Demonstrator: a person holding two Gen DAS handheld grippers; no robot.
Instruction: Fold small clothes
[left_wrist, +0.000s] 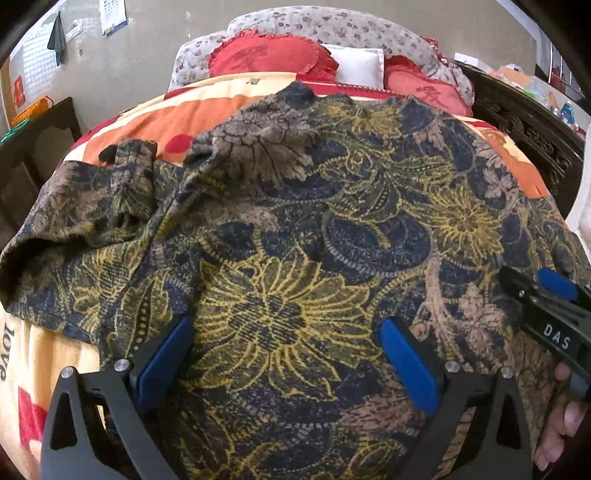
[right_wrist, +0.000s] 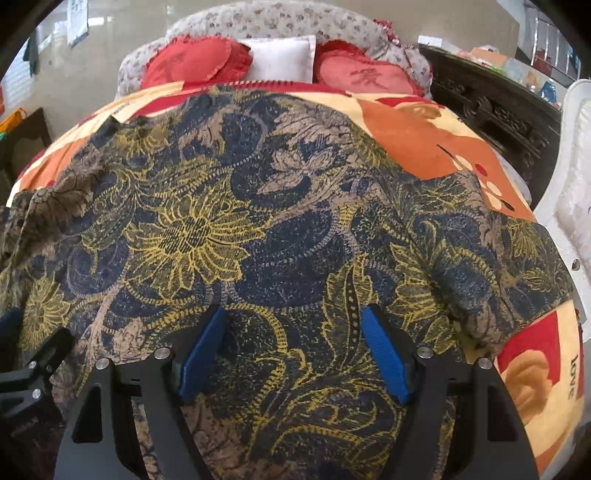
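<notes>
We see the shirt (left_wrist: 295, 221) spread flat on the bed's quilt (left_wrist: 177, 118), filling the space under and ahead of both tongs. Our left tongs (left_wrist: 286, 350) and right tongs (right_wrist: 293, 350) hover just above its near part, fingers spread apart, gripping nothing. One sleeve (left_wrist: 92, 206) lies bunched at the left.

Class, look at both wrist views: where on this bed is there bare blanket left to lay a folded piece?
Bare blanket lies between the floral garment and the red pillows, and at the near right corner by the white chair. A strip shows left, beyond the bunched sleeve. The middle is crowded: garment under both open tongs.
</notes>
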